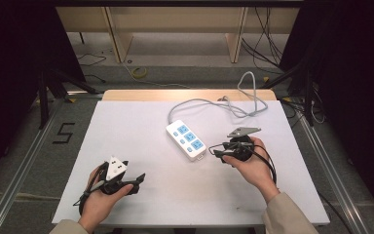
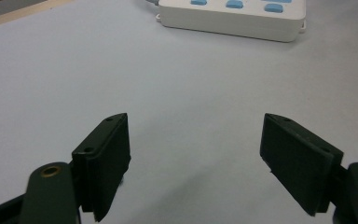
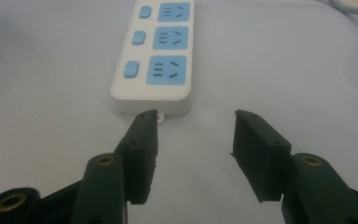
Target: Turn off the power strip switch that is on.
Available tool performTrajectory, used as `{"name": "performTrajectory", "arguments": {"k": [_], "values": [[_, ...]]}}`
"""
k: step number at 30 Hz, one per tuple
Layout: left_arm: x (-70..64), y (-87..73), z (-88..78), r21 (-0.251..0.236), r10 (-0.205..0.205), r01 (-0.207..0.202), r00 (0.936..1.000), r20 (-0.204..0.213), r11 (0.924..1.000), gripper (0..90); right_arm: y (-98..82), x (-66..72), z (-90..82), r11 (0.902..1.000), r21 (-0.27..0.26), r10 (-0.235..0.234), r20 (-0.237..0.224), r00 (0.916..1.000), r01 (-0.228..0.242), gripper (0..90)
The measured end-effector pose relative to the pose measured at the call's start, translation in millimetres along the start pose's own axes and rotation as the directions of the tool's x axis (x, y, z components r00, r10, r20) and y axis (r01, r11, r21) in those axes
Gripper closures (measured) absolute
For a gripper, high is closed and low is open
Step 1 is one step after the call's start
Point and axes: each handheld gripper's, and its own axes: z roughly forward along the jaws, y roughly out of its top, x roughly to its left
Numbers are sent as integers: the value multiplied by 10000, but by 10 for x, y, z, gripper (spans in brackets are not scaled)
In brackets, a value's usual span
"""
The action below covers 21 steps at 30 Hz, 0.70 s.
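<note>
While both hand-held tools rest low over the pale grey rectangular tabletop (image 1: pixel 141 146), the white plastic power strip with three blue sockets and three blue switches (image 1: pixel 185 140) lies near the table's centre, its long axis running from about 11 o'clock to 5 o'clock in the high view. Its grey cable (image 1: pixel 209 103) leaves the far end and loops toward 1 o'clock, passing over the table's far edge. The right gripper (image 1: pixel 216 152) sits at roughly 3 o'clock of the strip, just beside its near end, and points at it; in the right gripper view (image 3: pixel 193 140) its two black jaws stand spread with nothing between them, the near end of the strip lying just beyond the tips at about 11 o'clock, apart from both pads. The left gripper (image 1: pixel 139 178) lies at about 7 o'clock of the strip, well apart from it, held in the person's left hand (image 1: pixel 97 200). In the left gripper view (image 2: pixel 196 158) its jaws are likewise spread wide over bare tabletop, and the strip's side wall appears far off at 12 to 1 o'clock. Neither tool touches the strip.
</note>
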Motion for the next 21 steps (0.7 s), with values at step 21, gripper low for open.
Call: {"name": "performTrajectory", "arguments": {"k": [21], "values": [[3,3,-4,-2,35,-35,10000,-58,10000,241,-714,-61,-305,9890,-1451,255,-118,9996,-269,355]]}}
